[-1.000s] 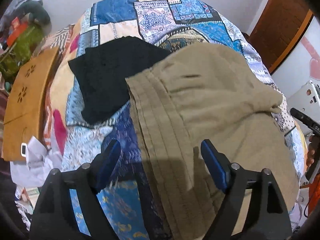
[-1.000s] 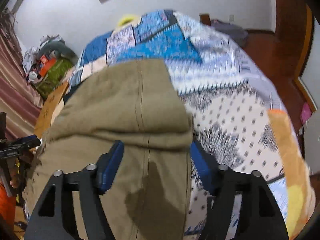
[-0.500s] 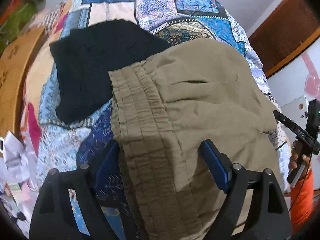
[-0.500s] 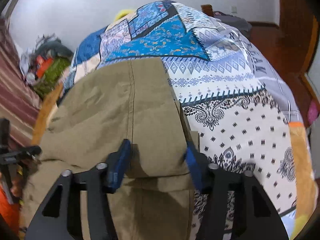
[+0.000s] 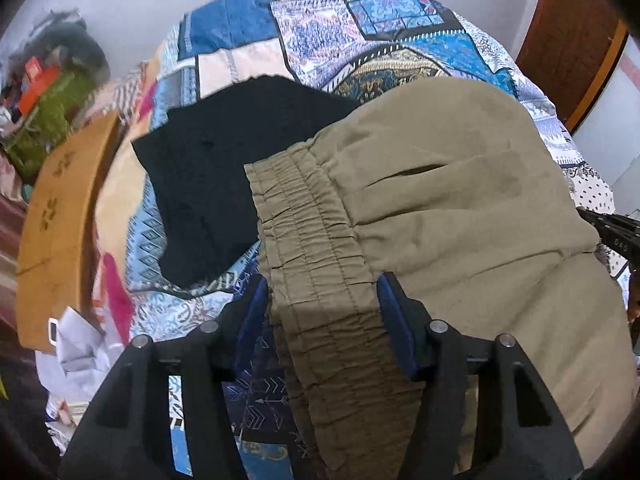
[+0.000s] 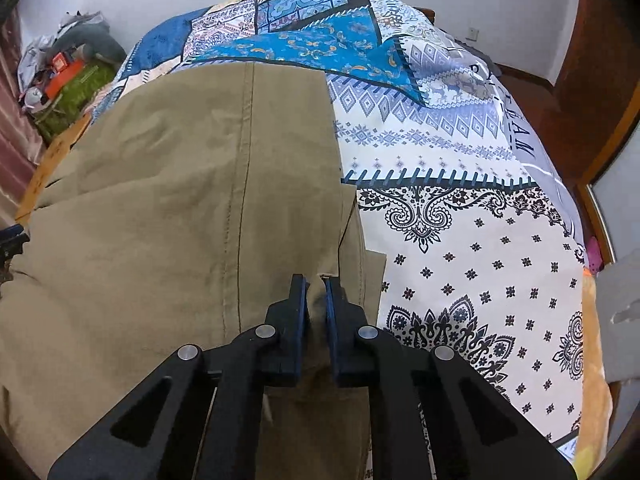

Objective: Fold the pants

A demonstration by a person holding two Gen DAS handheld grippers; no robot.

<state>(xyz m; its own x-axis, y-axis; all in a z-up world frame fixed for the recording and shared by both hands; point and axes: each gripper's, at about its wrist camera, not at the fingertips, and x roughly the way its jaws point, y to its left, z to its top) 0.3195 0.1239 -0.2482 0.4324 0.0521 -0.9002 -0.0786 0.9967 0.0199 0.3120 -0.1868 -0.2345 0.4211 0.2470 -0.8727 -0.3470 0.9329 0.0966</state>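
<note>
On a bed covered by a patchwork quilt (image 6: 460,208) lie the khaki pants (image 5: 460,208), already doubled over, with the hem ends of the legs stacked at the right side and the elastic waistband (image 5: 316,248) at the left. At the leg end, the right gripper (image 6: 316,292) has its blue pads drawn nearly together on a pinch of the hem edge, so it is clamped on the cloth. At the other end, the left gripper (image 5: 320,300) straddles the waistband with its fingers apart; the pads stand either side of the gathered band and look to touch or almost touch it, but no squeeze shows. A black garment (image 5: 224,184) lies just beyond the waistband, partly under the khaki cloth, and a wooden board (image 5: 60,216) lies at the bed's left edge. My reading is that the grasp for the next fold is half made: one end is secured, the other only bracketed. The next move calls for the left pads to close on the waistband alone, not on the quilt or the black garment, and for both ends then to lift evenly so the layers stay aligned.
</note>
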